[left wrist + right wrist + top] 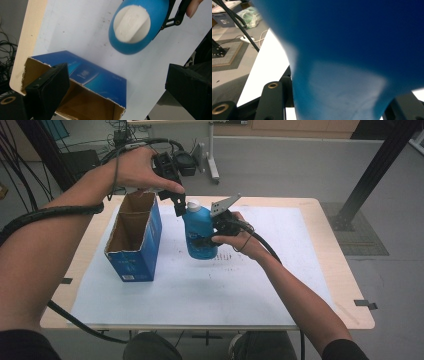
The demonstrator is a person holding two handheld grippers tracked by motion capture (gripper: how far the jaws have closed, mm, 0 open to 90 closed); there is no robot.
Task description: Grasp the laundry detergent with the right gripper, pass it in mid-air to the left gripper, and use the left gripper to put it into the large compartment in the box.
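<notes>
White table (280,285), blue bottle (199,232), label unreadable

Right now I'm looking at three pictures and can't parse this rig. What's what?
No robot here: a person holds a hand-operated two-jaw gripper in each hand, each with its own camera.

The high view looks down on the table from the person's side. The right gripper is shut on a blue bottle with a white cap, held upright beside an open blue cardboard box standing on the white sheet.

The left gripper hangs just above the cap. Its own view looks down between its two black jaws, which stand wide apart with nothing between them, at the bottle's cap and the box below.

The right gripper view is shot along its jaws, so the bottle sits right against the lens as blurred blue.
</notes>
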